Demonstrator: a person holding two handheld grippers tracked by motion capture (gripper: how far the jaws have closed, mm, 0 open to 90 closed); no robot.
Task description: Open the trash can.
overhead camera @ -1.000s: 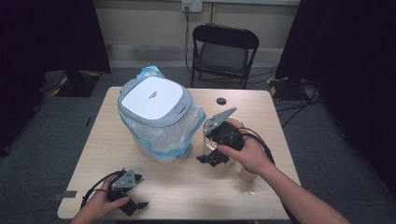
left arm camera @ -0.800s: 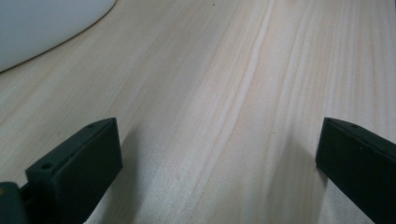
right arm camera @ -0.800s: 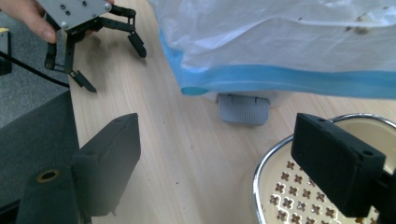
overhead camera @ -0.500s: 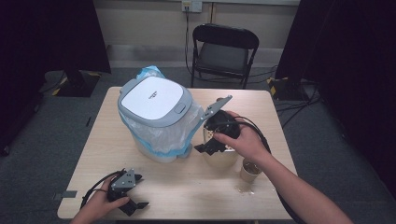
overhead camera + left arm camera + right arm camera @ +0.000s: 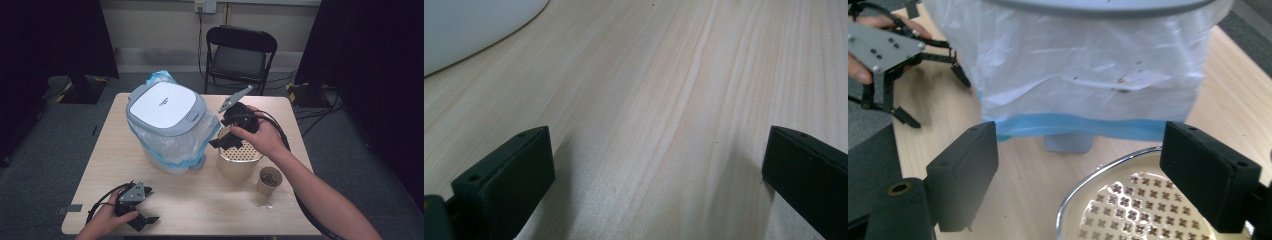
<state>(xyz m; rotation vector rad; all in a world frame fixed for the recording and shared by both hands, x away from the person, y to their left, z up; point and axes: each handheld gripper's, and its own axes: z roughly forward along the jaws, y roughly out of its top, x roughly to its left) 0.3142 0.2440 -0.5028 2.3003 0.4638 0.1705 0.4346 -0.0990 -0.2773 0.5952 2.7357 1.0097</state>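
Two grippers, jaws wide and empty: right gripper (image 5: 226, 142) has risen above the strainer bowl (image 5: 240, 161) beside the bin (image 5: 167, 127); left gripper (image 5: 136, 212) rests at the bench's near edge.

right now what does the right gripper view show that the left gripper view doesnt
Right gripper view alone: the bin's plastic liner with its blue hem, the perforated strainer below the open right gripper, and the left gripper farther off in a hand. Left gripper view alone: bare wood grain up close between its own open jaws. Both: the wooden table and some of the bin.

Lined bin (image 5: 1088, 75) beside perforated strainer (image 5: 1128, 210)
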